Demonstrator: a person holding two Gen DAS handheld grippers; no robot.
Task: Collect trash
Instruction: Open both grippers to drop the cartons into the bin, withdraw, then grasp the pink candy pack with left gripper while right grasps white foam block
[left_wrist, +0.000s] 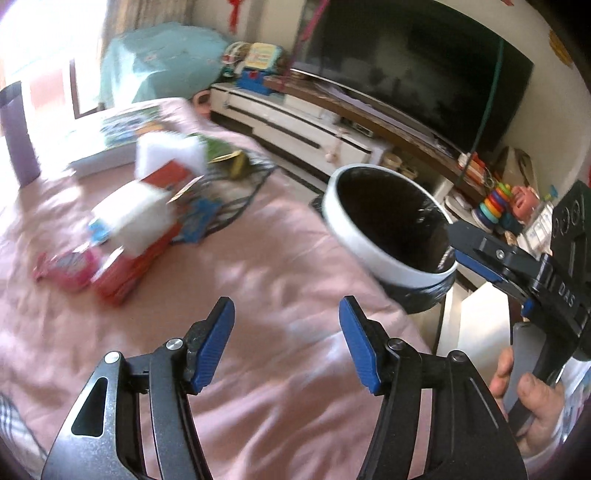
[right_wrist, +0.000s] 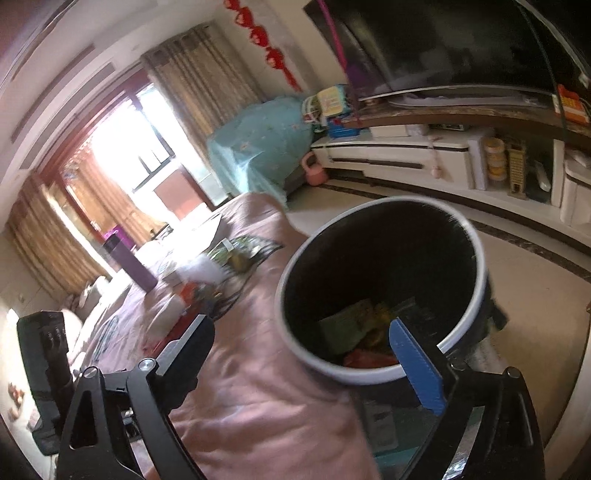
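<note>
A white-rimmed trash bin (left_wrist: 388, 225) with a black liner stands at the right edge of the pink-covered table (left_wrist: 258, 280). In the right wrist view the bin (right_wrist: 384, 280) holds green, yellow and red wrappers. My left gripper (left_wrist: 286, 332) is open and empty above the pink cloth. My right gripper (right_wrist: 306, 343) is open and empty at the bin's near rim; it also shows in the left wrist view (left_wrist: 458, 243) beside the bin. Blurred trash lies at the left: a white and red packet (left_wrist: 136, 221), a pink wrapper (left_wrist: 70, 269) and blue wrappers (left_wrist: 199, 218).
A purple bottle (left_wrist: 16, 133) stands at the table's far left. Books (left_wrist: 122, 133) lie at the back, by a black wire basket (left_wrist: 240, 184). A TV (left_wrist: 406, 62) on a white cabinet (left_wrist: 295, 122) lines the wall. Toys (left_wrist: 495, 203) sit at the right.
</note>
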